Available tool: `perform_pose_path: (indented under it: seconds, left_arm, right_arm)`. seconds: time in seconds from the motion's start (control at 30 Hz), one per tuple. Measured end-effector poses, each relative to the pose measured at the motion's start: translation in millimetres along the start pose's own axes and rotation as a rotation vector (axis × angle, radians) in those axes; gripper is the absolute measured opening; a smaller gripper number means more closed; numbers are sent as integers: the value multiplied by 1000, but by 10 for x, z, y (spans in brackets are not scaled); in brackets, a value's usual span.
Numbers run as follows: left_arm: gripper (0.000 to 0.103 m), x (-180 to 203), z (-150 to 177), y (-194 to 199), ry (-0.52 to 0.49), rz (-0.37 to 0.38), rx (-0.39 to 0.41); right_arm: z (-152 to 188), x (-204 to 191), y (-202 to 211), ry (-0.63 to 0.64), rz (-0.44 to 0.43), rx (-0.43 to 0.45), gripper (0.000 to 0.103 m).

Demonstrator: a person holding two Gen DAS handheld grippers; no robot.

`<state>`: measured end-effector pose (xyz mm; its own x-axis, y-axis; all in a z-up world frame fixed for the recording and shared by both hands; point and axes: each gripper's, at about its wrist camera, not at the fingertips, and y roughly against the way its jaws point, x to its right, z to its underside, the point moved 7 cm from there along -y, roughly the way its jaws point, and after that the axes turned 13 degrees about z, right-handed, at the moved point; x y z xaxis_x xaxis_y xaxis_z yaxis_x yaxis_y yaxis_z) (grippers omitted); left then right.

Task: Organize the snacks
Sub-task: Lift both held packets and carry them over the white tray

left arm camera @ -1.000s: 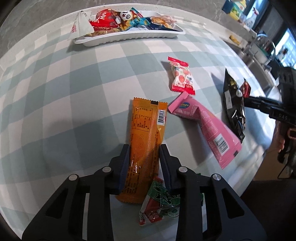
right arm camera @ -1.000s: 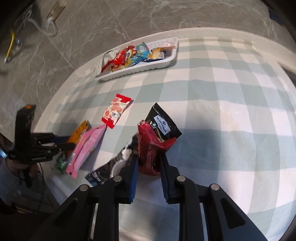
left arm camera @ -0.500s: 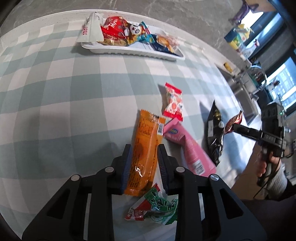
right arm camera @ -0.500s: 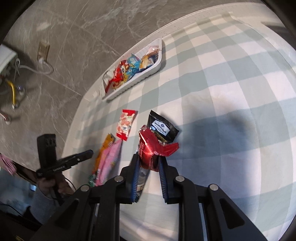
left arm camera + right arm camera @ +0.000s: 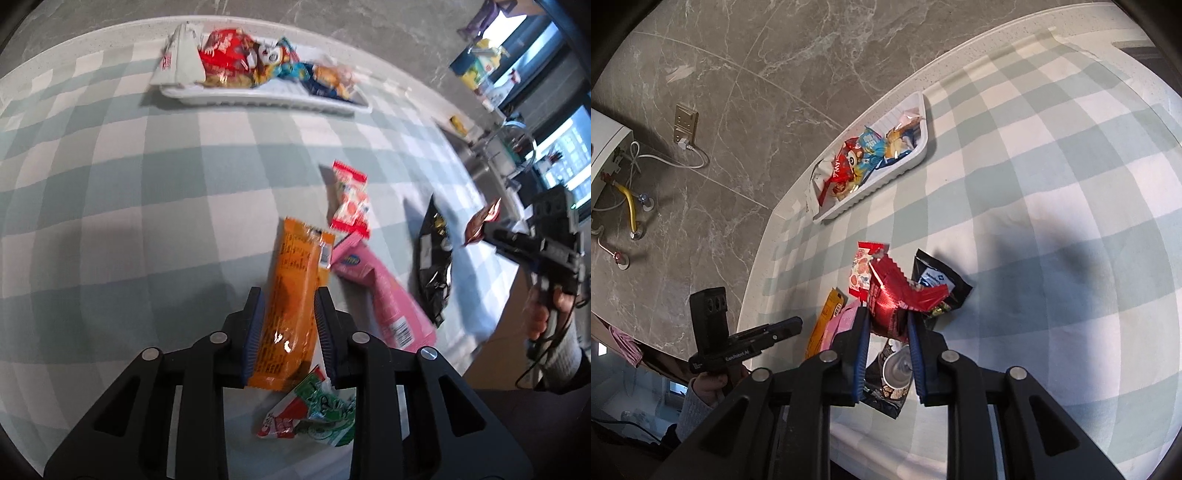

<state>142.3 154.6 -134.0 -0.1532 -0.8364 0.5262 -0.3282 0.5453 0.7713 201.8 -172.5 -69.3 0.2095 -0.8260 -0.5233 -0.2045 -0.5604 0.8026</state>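
Both claws are busy over the checked tablecloth (image 5: 110, 177). The left gripper (image 5: 289, 306) has its 2 blue-padded fingers pressed against the sides of a long orange snack bar (image 5: 295, 295), gripping it about halfway along, with the bar's far end pointing up the table toward the white tray (image 5: 266, 98). The right gripper (image 5: 886, 321) is clamped on a crumpled red packet (image 5: 892, 295) and holds it clear of the cloth – from the left camera you can see it hanging in the air off to the right. Beneath it lies a black bag (image 5: 938, 282), and a dark pouch (image 5: 890, 380) sits closer to the table edge. Loose on the cloth are a pink packet (image 5: 376, 291) just beside the orange bar, a small red-and-white candy wrapper (image 5: 349, 205) above it, and a green-and-red wrapper (image 5: 314, 410) (partly under the left claw). The tray sits at the far edge by the grey marble wall (image 5: 757, 74), already holding several bright packets – red, blue, white.
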Motion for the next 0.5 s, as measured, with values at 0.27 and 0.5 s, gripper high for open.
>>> perform_pose_path:
  seconds: [0.27,0.5]
  left_arm:
    - [52,115,138,-227,-100,-84,-90]
    - [52,146,187,-415,-199,-221,-148]
  right_arm:
    - [22,-5,-77,-7,9,-22,22]
    - [39,-6,-99,-16,10,-28,23]
